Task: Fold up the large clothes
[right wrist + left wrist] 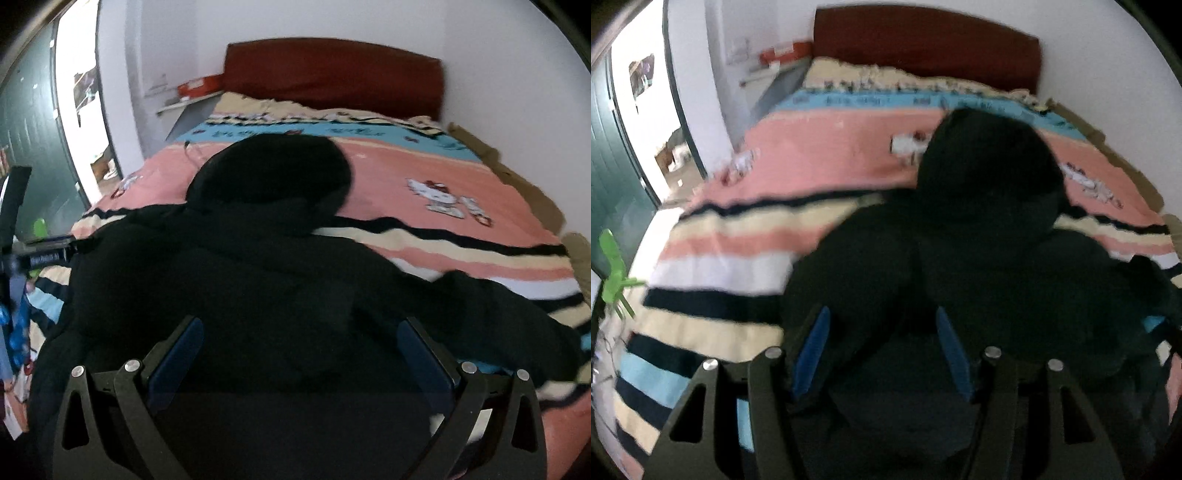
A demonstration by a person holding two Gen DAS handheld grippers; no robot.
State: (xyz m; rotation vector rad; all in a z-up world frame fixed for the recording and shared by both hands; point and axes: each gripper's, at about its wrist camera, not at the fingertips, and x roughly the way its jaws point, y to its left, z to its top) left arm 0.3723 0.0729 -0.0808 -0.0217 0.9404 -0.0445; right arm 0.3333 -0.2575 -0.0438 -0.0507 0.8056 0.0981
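Note:
A large black hooded garment (990,236) lies spread on the striped bed cover, hood toward the headboard. It also shows in the right wrist view (258,266), with a sleeve (498,317) stretched to the right. My left gripper (882,317) is open, its blue-padded fingers (812,350) standing apart over the garment's near edge. My right gripper (301,328) is open wide above the garment's lower body, with nothing between its fingers (177,354). Whether either gripper touches the cloth is not clear.
The bed cover (461,236) has pink, cream, blue and black stripes with cartoon prints. A red headboard (332,74) stands at the far wall. A doorway (657,122) opens at the left. The left gripper's body (22,258) shows at the left edge.

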